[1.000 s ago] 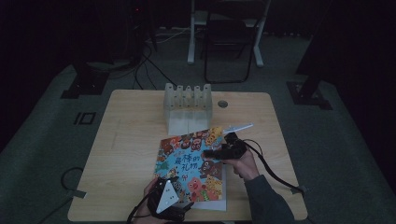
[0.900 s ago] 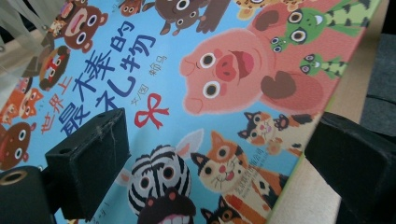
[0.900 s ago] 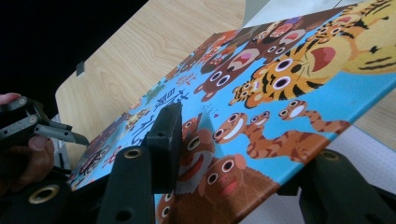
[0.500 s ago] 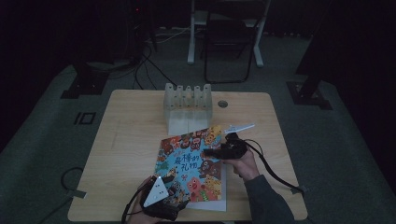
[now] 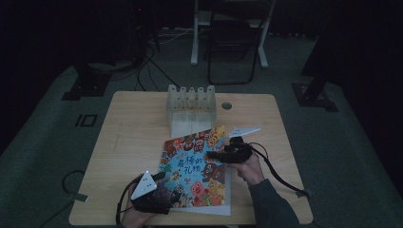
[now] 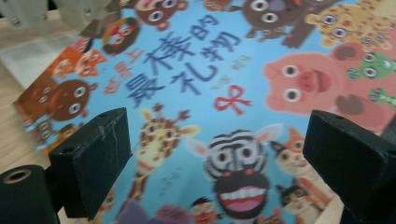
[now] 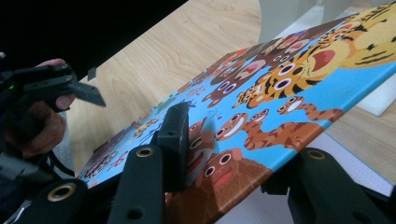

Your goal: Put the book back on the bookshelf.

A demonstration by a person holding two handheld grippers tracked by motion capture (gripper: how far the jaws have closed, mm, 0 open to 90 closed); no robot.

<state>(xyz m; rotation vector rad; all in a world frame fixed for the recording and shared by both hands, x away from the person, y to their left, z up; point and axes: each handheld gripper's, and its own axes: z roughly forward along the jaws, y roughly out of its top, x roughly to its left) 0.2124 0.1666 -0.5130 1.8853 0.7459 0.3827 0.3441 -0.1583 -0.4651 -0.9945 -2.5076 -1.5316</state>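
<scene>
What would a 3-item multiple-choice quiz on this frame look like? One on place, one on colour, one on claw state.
1. Where is the rack relative to the book?
A. Behind it, toward the table's far edge
B. On top of the book
C. On the floor left of the table

2. What is the main background colour of the book's cover?
A. Black
B. Blue
C. White

3. What is the right claw doing?
A. Hanging open above the rack
B. Shut on the book's edge, cover lifted
C. Lying on the table, unheld

Answers: 1 A, the high view shows the rack past the book's far end. 2 B, blue lies behind the animals in the left gripper view. 3 B, the right gripper view shows its jaws on either side of the raised cover; the left claw is open over the book.
</scene>
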